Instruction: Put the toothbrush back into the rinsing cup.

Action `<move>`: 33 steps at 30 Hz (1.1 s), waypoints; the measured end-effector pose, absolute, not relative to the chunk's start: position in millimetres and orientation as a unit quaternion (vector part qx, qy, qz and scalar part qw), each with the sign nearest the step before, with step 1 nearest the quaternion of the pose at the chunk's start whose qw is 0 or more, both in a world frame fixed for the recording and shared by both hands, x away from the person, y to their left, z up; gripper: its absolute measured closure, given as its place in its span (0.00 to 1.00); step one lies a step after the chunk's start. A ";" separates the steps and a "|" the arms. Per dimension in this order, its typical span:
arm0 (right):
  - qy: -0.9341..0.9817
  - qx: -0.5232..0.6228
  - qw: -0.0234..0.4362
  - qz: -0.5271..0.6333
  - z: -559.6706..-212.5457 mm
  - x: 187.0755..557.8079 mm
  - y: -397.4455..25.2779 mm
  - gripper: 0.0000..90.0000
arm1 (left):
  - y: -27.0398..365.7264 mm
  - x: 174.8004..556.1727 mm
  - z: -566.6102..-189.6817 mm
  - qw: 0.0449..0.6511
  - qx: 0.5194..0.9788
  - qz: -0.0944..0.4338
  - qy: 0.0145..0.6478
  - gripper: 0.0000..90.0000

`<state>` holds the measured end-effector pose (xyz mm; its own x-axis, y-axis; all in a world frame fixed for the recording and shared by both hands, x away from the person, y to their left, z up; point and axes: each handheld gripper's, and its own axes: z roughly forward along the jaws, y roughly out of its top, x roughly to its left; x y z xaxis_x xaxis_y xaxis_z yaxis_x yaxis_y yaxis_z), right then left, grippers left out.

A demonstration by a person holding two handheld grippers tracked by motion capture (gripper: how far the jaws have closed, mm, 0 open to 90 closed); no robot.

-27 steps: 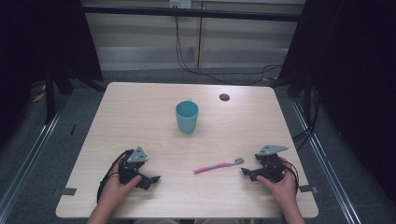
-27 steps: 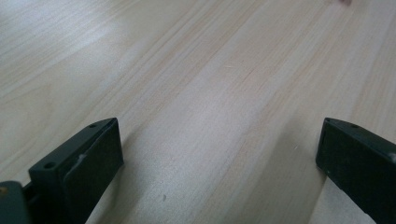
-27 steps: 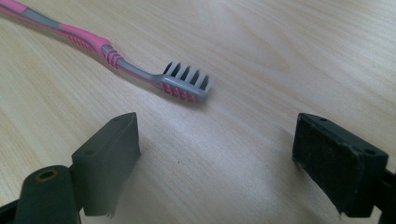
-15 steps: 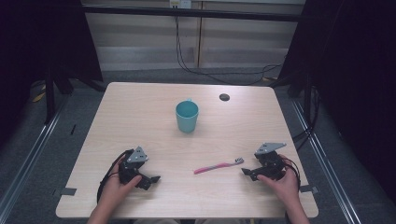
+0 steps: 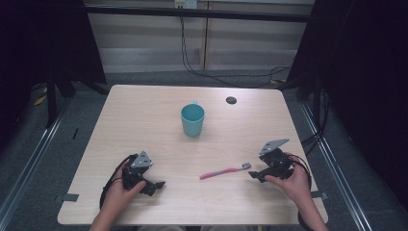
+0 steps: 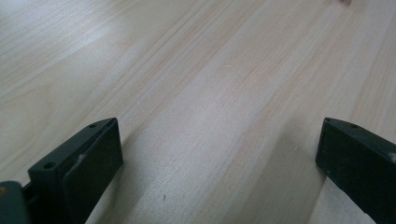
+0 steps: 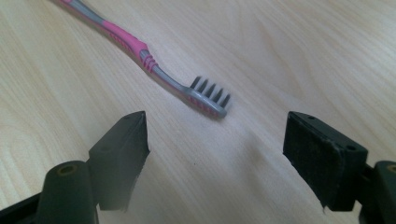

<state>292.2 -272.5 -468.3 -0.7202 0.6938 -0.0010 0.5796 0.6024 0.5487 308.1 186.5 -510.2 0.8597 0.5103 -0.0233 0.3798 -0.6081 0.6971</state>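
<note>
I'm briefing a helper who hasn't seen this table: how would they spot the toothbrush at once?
Start at the teal cup mid-table, then look nearer the person, toward the right gripper. The toothbrush lies flat there, bristled head just ahead of the open jaws. It is the one thin pink-and-grey thing.

Black tools (image 5: 144, 180), grey three-cornered plates (image 5: 274, 145)

I'm looking down on a pale wood-grain table (image 5: 144, 115). A teal cup (image 5: 192, 120) stands upright near its middle, toward the far side. A small dark round disc (image 5: 231, 100) lies near the far edge, right of the cup. A pink-and-grey toothbrush (image 5: 225, 171) lies flat at near right, bristle head pointing right.
</note>
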 end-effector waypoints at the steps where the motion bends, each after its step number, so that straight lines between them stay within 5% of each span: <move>1: 0.892 0.353 0.107 0.262 -467.2 293.8 -270.9 0.24 | 186.5 308.1 -510.2 0.366 0.892 0.089 0.249 0.00; 33: 0.946 0.260 0.071 0.178 -452.1 329.2 -207.1 0.28 | 186.5 308.1 -510.1 0.365 0.893 0.090 0.249 0.00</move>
<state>329.2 -207.1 -452.1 -0.8543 0.5182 -0.0417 0.4677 0.8011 0.3735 308.1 186.5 -510.1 0.8595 0.5106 -0.0215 0.3796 -0.6097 0.6958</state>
